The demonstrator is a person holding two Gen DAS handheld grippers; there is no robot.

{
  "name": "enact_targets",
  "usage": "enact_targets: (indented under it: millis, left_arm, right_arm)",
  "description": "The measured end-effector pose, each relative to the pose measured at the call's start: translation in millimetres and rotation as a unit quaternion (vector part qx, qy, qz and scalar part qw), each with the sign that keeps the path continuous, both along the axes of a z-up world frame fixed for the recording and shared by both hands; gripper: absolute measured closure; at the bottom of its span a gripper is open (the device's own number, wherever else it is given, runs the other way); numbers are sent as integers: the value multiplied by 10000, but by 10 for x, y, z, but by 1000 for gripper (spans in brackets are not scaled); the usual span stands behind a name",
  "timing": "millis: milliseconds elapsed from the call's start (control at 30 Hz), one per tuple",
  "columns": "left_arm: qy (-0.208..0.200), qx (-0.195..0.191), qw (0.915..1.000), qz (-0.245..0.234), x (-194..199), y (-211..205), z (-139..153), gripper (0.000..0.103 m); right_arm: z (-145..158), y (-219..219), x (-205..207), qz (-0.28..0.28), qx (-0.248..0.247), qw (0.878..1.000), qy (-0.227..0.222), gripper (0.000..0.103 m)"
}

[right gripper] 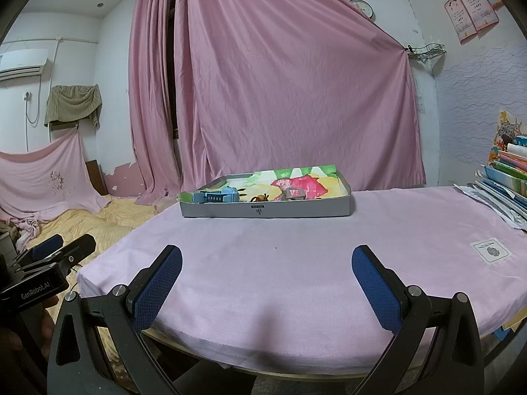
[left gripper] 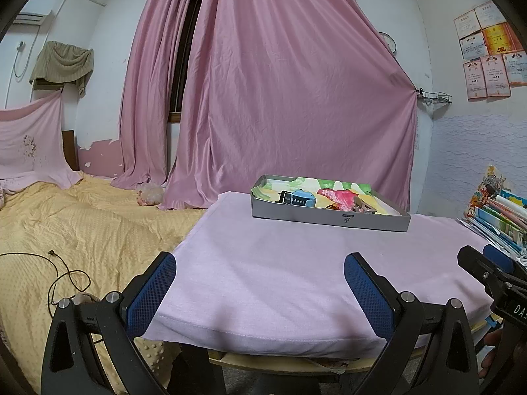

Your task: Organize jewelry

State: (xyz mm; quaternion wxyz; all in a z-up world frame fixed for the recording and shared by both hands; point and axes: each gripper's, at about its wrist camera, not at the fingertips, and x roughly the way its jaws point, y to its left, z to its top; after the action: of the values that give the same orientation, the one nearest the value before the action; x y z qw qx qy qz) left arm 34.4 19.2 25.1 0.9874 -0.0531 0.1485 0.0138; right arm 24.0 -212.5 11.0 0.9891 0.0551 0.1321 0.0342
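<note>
left gripper (left gripper: 260,286) jaws apart, empty | right gripper (right gripper: 266,279) same | blue watch (right gripper: 214,196) in tray (right gripper: 266,210) at 12 o'clock on tabletop (right gripper: 296,263) | light, floppy strap; pinch the rigid case

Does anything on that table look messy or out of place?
Nothing spilled. The blue watch and other small pieces lie loose in the grey tray; the stacked books look untidy.

Dim, flat indoor light, pink cast; soft shadows on tablecloth (left gripper: 263,263); strong fisheye bending, dark vignette corners.
</note>
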Motion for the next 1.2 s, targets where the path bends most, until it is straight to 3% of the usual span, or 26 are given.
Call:
enact_targets:
  millis: [1200]
  left_arm:
    - [2,10,10000,7,4,17,-6,1]
  right_arm:
    - [-7,4,8,-1,17,10000,7,2]
